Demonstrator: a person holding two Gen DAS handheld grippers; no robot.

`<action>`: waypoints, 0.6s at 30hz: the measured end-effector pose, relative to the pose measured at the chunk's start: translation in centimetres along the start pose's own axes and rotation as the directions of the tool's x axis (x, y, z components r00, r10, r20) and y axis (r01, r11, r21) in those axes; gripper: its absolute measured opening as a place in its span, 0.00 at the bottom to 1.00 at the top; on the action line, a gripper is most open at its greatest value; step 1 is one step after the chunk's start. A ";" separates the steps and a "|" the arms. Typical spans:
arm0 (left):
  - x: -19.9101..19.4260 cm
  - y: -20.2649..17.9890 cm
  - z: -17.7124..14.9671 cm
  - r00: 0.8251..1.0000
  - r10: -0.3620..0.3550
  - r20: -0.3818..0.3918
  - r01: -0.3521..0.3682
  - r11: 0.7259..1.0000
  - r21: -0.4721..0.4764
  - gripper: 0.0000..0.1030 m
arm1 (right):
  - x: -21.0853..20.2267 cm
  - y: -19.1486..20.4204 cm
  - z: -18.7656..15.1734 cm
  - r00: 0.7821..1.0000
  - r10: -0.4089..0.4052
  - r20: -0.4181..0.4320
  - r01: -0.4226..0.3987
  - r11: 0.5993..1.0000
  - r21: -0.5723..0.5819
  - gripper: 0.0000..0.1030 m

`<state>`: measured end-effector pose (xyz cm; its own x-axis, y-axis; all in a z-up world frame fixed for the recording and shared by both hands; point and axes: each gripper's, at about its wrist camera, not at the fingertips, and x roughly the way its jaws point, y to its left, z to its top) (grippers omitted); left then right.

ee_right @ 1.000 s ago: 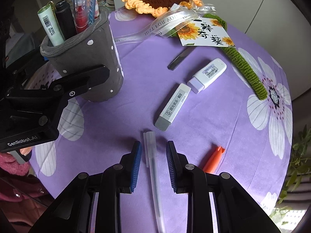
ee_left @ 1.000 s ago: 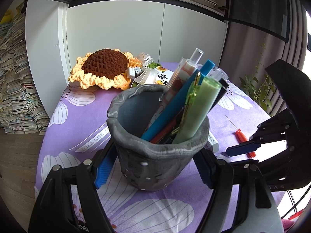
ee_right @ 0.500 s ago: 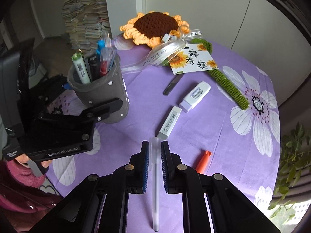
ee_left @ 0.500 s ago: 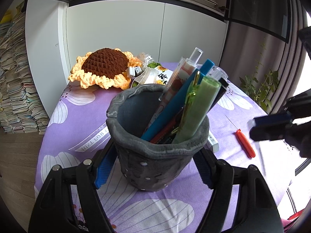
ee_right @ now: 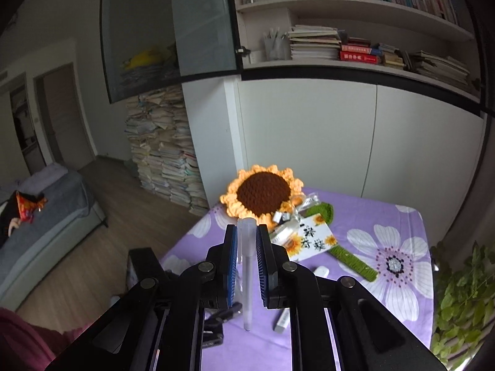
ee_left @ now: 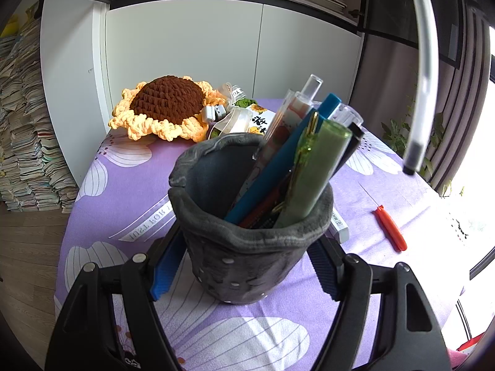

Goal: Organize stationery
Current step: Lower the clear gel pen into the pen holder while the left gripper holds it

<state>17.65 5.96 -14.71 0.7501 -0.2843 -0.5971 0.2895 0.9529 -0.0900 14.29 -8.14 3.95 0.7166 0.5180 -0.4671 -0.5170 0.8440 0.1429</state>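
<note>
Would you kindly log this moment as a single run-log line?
left gripper: shut on pen holder | right gripper: shut on white pen, lifted off table | next: likely pen into holder

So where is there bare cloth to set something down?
Free: the tablecloth left of the pen cup, up to the crochet sunflower, and the patch between the cup and the orange tool. Crowded: behind the cup, around the sunflower's ribbon and card.
</note>
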 end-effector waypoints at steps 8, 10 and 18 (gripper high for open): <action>0.0 0.0 0.0 1.000 0.000 0.000 0.000 1.000 0.000 0.72 | 3.7 1.3 1.9 0.990 0.120 0.078 -0.121 0.993 0.008 0.13; 0.0 0.0 0.0 1.000 0.000 -0.001 0.000 1.000 0.000 0.72 | 4.1 1.6 2.0 0.988 0.118 0.096 -0.118 0.993 -0.004 0.13; 0.0 0.0 0.0 1.000 -0.003 0.000 0.003 1.000 -0.001 0.72 | 5.8 1.6 0.4 0.990 0.130 0.050 -0.129 0.991 -0.017 0.13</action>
<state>17.62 5.99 -14.72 0.7491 -0.2867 -0.5972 0.2908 0.9523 -0.0924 17.82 -3.71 1.81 0.6656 0.6297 -0.4005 -0.6134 0.7673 0.1870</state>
